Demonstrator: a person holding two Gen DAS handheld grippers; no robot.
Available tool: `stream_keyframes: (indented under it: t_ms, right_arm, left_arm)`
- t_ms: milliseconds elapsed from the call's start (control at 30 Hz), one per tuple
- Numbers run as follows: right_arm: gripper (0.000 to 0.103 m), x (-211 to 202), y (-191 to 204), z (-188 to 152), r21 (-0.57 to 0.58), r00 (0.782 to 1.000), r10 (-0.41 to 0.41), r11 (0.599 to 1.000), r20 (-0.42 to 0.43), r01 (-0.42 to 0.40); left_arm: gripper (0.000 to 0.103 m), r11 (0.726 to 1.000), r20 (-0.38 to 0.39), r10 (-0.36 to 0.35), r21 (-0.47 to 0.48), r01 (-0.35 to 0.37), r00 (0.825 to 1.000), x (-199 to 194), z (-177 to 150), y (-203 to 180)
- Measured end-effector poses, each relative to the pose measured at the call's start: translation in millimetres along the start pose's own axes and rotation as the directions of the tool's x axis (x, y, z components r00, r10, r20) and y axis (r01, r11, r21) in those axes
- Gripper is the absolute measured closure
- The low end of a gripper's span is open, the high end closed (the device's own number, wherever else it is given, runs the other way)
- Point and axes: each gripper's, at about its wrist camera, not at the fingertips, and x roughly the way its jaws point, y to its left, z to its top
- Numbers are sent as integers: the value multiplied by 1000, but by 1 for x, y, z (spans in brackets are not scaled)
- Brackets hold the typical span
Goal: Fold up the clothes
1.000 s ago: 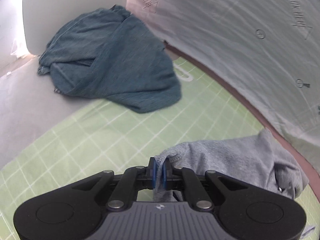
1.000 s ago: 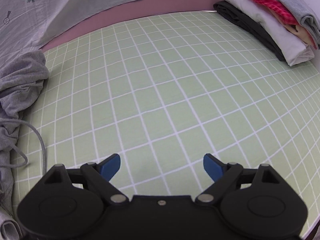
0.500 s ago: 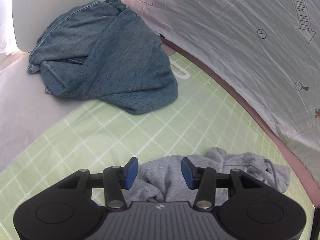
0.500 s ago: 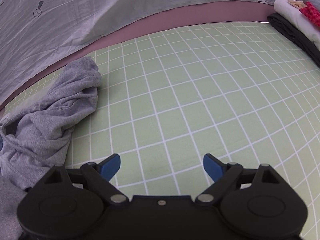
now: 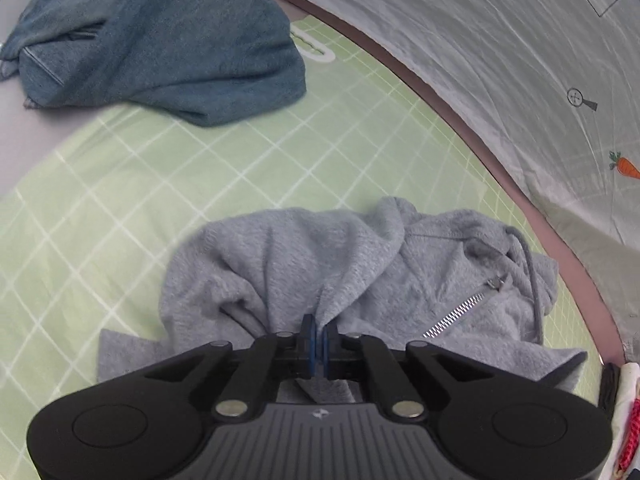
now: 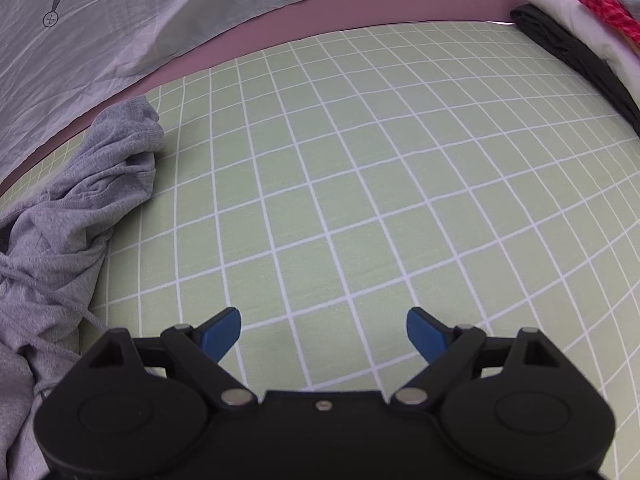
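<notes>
A crumpled grey zip hoodie (image 5: 320, 280) lies on the green grid mat (image 5: 160, 184). Its zipper and drawstring show on the right side. My left gripper (image 5: 319, 334) is shut on a fold of the grey hoodie at its near edge. In the right wrist view the hoodie (image 6: 68, 216) lies bunched at the left, and my right gripper (image 6: 323, 334) is open and empty over the bare mat (image 6: 360, 200), to the right of the hoodie.
A blue-green garment (image 5: 160, 36) lies heaped at the mat's far left. A stack of folded clothes (image 6: 580, 28) sits at the far right. A grey printed cloth (image 5: 500, 60) hangs behind a pink rim (image 6: 360, 12).
My left gripper was shut on the hoodie, opened half a second ago, and has shut again on a new fold, closer in. The right view has shifted left towards the hoodie.
</notes>
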Motion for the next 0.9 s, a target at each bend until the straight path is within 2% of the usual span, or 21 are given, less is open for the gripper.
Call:
stream_keyframes:
  t_ms: [67,200,333,433,467,500,533,567,600,667,767,900]
  right_arm:
    - [12,1,-1,0,8,1000,-1,1000,-2,1]
    - [12,5,-1,-2,22,1000,-3,1000,-12,4]
    - [12,7,4,-6,21,1000,-9,1000,-17,9]
    - [12,7,7,-8,14,1000,-11,1000,-17,11]
    - [12,6,8,-8,12,1000,-11,1000,-16,11]
    - [12,6,8,-8,9,1000,-13,1000,-16,13]
    - [12,6,9,-8,6,1000,-15,1000,-16,15]
    - [12,5,9,-8,3,1000,-17,1000,-16,17]
    - [12,5,9,-9,0,1000,-18,1000,-15,18]
    - [12,3,9,-9,1,1000,-8,1000,-15,8]
    - [12,3,14,-10,-1,999,38,999,-23,-38]
    - [12,5,30,-14,-76,999,37,996,-35,-39]
  left_arm:
    - [100,997,58,72,14,-72,996,-8,14,10]
    - [100,991,116,129,-39,-125,985,-16,48,40]
    - [99,979,184,202,-68,-193,962,-18,90,57]
    - [96,977,157,204,-100,-190,966,-12,111,62]
    - [90,975,150,212,-104,-198,966,-11,111,60]
    - [88,973,143,220,-109,-205,965,-9,112,57]
    - [82,971,141,232,-95,-221,962,-9,108,52]
    - [72,970,142,243,-65,-236,960,-9,99,43]
    - [67,970,139,243,-42,-239,960,-9,91,36]
    - [55,981,113,194,-7,-195,974,-12,69,22]
    - [49,994,57,96,38,-98,994,-19,38,3]
    - [45,996,-23,3,87,-1,1000,-20,0,-20]
